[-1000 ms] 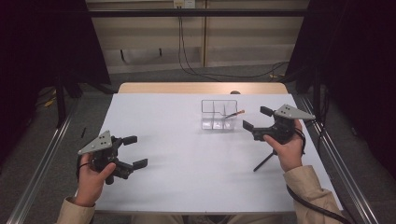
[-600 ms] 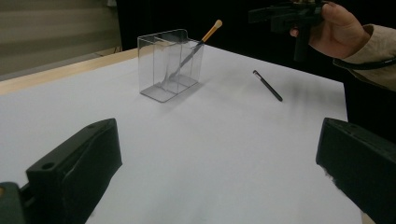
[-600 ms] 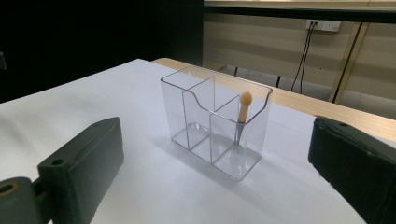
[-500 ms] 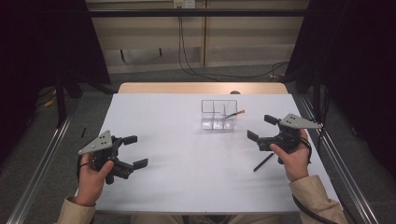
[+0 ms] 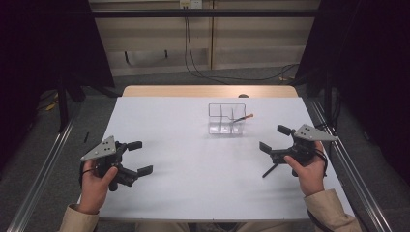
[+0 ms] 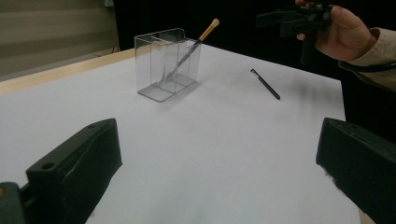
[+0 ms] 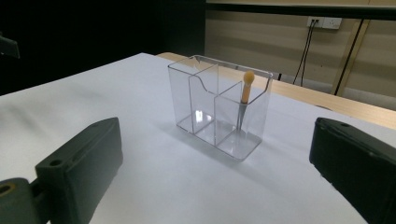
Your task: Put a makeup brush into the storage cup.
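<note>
Near the table's (image 5: 159,116) right edge, the right gripper (image 5: 279,138) hangs with jaws spread and empty, a black pen (image 5: 270,169) lying on the sheet just beside it. Farther in, the clear organizer (image 5: 226,118) stands upright holding a tan-tipped brush (image 5: 242,118), well apart from both grippers. Bare white surface lies between it and the left gripper (image 5: 138,157), likewise spread wide near the left front edge.

An organizer (image 5: 226,119) is standing on the table (image 5: 193,183), toward its far edge and right of centre, with a brush (image 5: 241,118) leaning in its right compartment. A pen (image 5: 270,169) is lying on the table nearer the person, before and right of the organizer, just beside the right gripper (image 5: 276,139). The left gripper (image 5: 139,157) is sitting over the table's near left, well apart from all of these.
</note>
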